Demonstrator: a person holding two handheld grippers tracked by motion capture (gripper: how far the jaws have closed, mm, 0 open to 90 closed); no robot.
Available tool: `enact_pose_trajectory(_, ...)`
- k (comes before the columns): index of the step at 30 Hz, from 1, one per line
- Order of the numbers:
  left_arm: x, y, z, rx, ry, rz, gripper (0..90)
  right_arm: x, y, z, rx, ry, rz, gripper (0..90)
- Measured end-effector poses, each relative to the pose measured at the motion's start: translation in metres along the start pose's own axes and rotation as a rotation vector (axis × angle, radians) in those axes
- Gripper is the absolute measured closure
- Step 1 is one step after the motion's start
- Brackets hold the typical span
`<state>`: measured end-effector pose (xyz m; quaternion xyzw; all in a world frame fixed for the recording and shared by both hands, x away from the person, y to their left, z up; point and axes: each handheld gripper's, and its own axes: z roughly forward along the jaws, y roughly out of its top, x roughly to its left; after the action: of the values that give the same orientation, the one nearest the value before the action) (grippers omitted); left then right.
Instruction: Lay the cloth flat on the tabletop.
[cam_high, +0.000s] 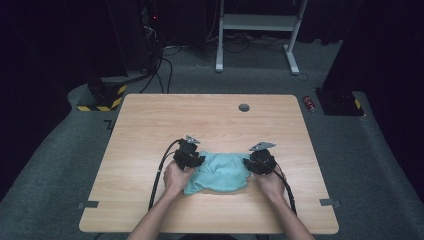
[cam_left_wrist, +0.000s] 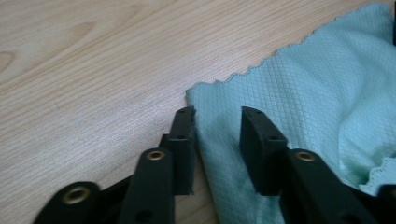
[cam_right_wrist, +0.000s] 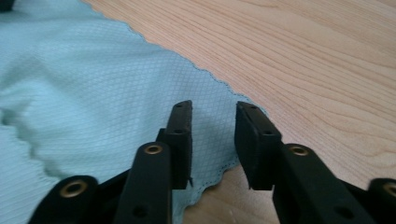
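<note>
The high view looks down from above; both gripper views sit close, sharing the teal cloth (cam_high: 220, 172) and table (cam_high: 150, 130).

No text, label, brand or number can be read in any of the views. The nearest to a sign is the yellow-and-black hazard striping (cam_high: 111, 98) on a dark base on the floor just beyond the far left corner of the bench (cam_high: 150, 120); a dark mark on the floor beside that corner is too small to read.
</note>
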<state>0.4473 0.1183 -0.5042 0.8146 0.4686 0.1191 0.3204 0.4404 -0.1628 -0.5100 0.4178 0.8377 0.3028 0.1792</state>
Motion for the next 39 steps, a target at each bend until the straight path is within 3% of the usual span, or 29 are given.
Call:
enact_pose_trajectory(2, 0.001, 0.000, 0.001, 0.003, 0.003, 0.004, 71.6, 0.000, 0.000, 0.001, 0.003, 0.008, 0.002, 72.8)
enact_pose_trajectory(4, 0.004, -0.001, 0.002, 0.011, -0.008, 0.002, 80.7, 0.000, 0.001, 0.001, 0.010, 0.014, -0.016, 84.9)
enact_pose_trajectory(6, 0.007, -0.001, 0.000, 0.004, -0.019, 0.005, 88.4, 0.001, 0.003, 0.002, 0.019, 0.003, -0.038, 89.5)
enact_pose_trajectory(10, 0.010, 0.002, -0.013, -0.080, -0.032, -0.003, 89.4, -0.001, 0.008, 0.000, 0.023, 0.004, -0.056, 90.0)
enact_pose_trajectory(15, 0.005, 0.014, -0.031, -0.155, -0.008, 0.038, 89.4, -0.004, 0.018, -0.014, -0.035, -0.003, -0.058, 90.0)
enact_pose_trajectory(17, -0.006, 0.023, -0.038, -0.187, -0.020, 0.076, 89.1, 0.000, 0.025, -0.024, -0.081, 0.003, -0.074, 90.0)
enact_pose_trajectory(19, -0.014, 0.024, -0.034, -0.167, -0.041, 0.102, 88.8, 0.005, 0.028, -0.024, -0.090, 0.011, -0.088, 90.0)
enact_pose_trajectory(23, -0.028, 0.014, -0.009, -0.050, -0.073, 0.178, 86.0, 0.015, 0.024, -0.015, -0.079, 0.060, -0.129, 90.0)
enact_pose_trajectory(25, -0.034, 0.008, 0.001, 0.000, -0.109, 0.181, 82.6, 0.023, 0.019, -0.009, -0.050, 0.093, -0.172, 89.8)
enact_pose_trajectory(28, -0.034, 0.005, 0.000, -0.005, -0.134, 0.158, 76.5, 0.036, 0.009, -0.001, -0.008, 0.115, -0.224, 89.6)
enact_pose_trajectory(30, -0.031, 0.005, -0.004, -0.025, -0.141, 0.139, 72.4, 0.038, 0.006, 0.000, 0.000, 0.121, -0.217, 89.5)
enact_pose_trajectory(31, -0.023, 0.006, -0.016, -0.070, -0.132, 0.109, 70.1, 0.035, 0.003, 0.001, -0.014, 0.138, -0.202, 87.8)
enact_pose_trajectory(32, -0.023, 0.006, -0.016, -0.070, -0.132, 0.109, 68.5, 0.035, 0.003, 0.001, -0.014, 0.138, -0.202, 87.8)
enact_pose_trajectory(34, -0.014, 0.006, -0.027, -0.101, -0.094, 0.075, 67.2, 0.032, 0.002, -0.001, -0.032, 0.143, -0.176, 82.6)
enact_pose_trajectory(35, -0.003, 0.006, -0.032, -0.106, -0.063, 0.036, 64.2, 0.031, 0.001, -0.005, -0.050, 0.135, -0.164, 79.9)
enact_pose_trajectory(36, 0.001, 0.005, -0.032, -0.100, -0.061, 0.011, 63.7, 0.030, 0.000, -0.006, -0.055, 0.132, -0.160, 78.8)
enact_pose_trajectory(39, 0.006, 0.005, -0.025, -0.072, -0.058, -0.015, 60.2, 0.031, -0.002, -0.006, -0.059, 0.113, -0.159, 76.3)
